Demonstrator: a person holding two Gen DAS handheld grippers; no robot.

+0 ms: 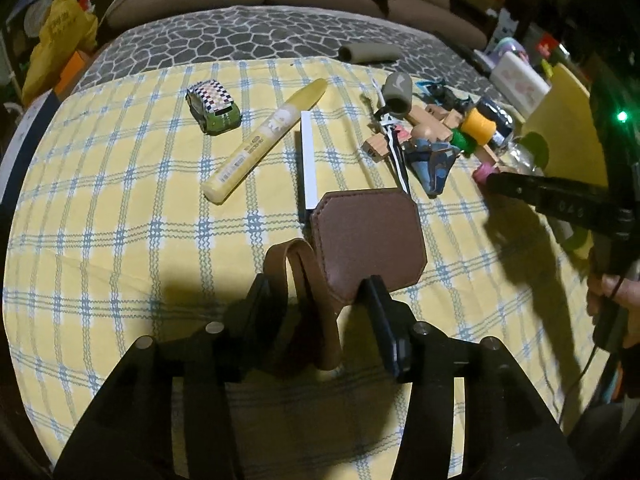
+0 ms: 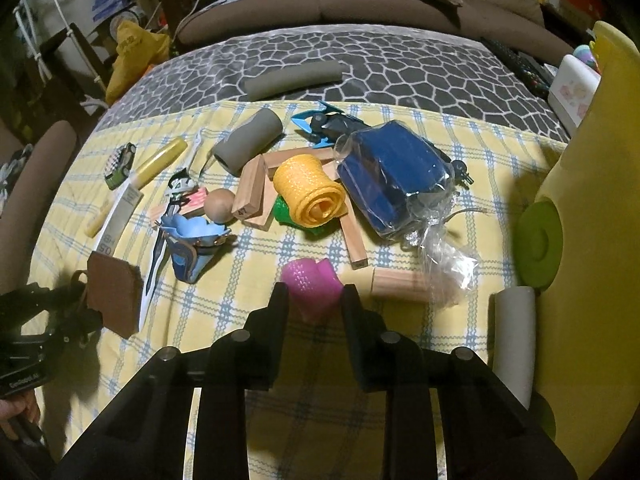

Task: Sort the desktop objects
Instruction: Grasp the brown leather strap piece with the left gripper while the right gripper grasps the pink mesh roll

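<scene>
Left gripper (image 1: 320,292) grasps the brown pouch (image 1: 368,236); right gripper (image 2: 314,292) clenches the half-hidden pink roll (image 2: 312,280).

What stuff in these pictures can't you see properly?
- Pink roll, right wrist view: its lower end sits behind the right hand-held gripper; actual contact is unclear.
- Brown leather pouch, left wrist view: its near edge and strap run behind the left hand-held gripper.
- Yellow bin, right wrist view: cut off by the frame edge.
- Wooden blocks: partly buried under the yellow-orange roll.
</scene>
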